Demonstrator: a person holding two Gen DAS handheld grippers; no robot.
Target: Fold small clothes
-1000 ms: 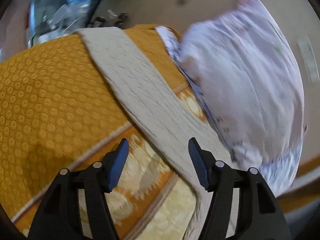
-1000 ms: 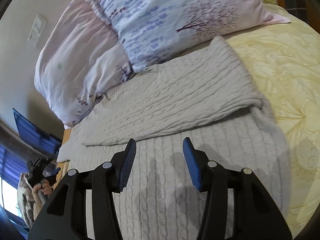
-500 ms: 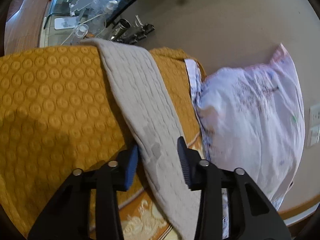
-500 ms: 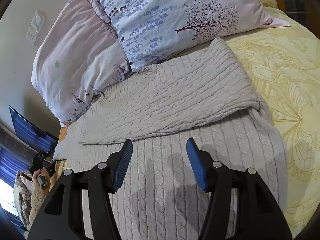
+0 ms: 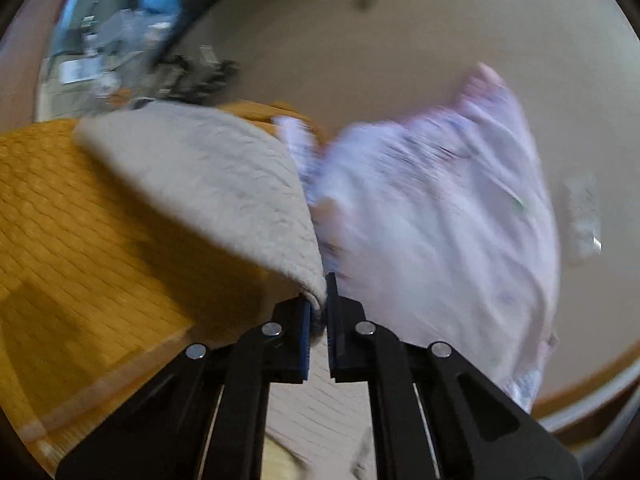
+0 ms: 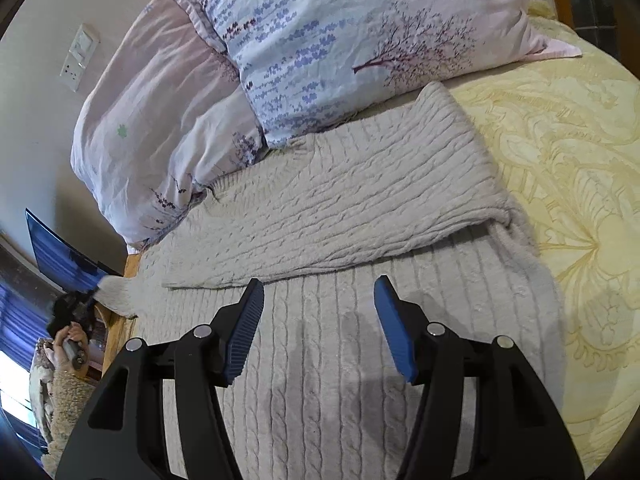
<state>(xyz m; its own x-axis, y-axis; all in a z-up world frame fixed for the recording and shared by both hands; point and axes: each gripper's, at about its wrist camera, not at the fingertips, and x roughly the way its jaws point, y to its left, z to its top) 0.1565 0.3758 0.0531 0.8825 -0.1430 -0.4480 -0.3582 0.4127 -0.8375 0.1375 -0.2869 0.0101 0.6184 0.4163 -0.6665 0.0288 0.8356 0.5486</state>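
The bed (image 6: 580,168) fills most of both views; its cover is pale yellow with a flower pattern on the right side of the right wrist frame, and orange with small circles (image 5: 80,240) at the left of the left wrist frame. Two pillows lie at the head of the bed: a pink one (image 6: 152,120) in the upper left of the right wrist frame and a floral one with purple trees (image 6: 360,32) at the top centre, which partly overlaps the pink one. In the left wrist view the pink pillow (image 5: 440,220) is on the right, blurred.

The grey knit sweater (image 6: 320,360) lies flat on the bed, in the centre and lower part of the right wrist frame. One sleeve (image 6: 360,200) is folded across its body and reaches close to the floral pillow. The other sleeve (image 5: 208,176) goes to the left edge of the bed, where its end is lifted off the orange cover.

The left hand-held gripper (image 5: 319,312) is closed tightly on the edge of this lifted sleeve; the fabric is pinched between the blue pads. In the right wrist view it appears small at the left edge (image 6: 76,304), with a hand (image 6: 70,344) under it.

The right hand-held gripper (image 6: 320,328) hangs over the sweater body with its jaws moderately wide and nothing between them.
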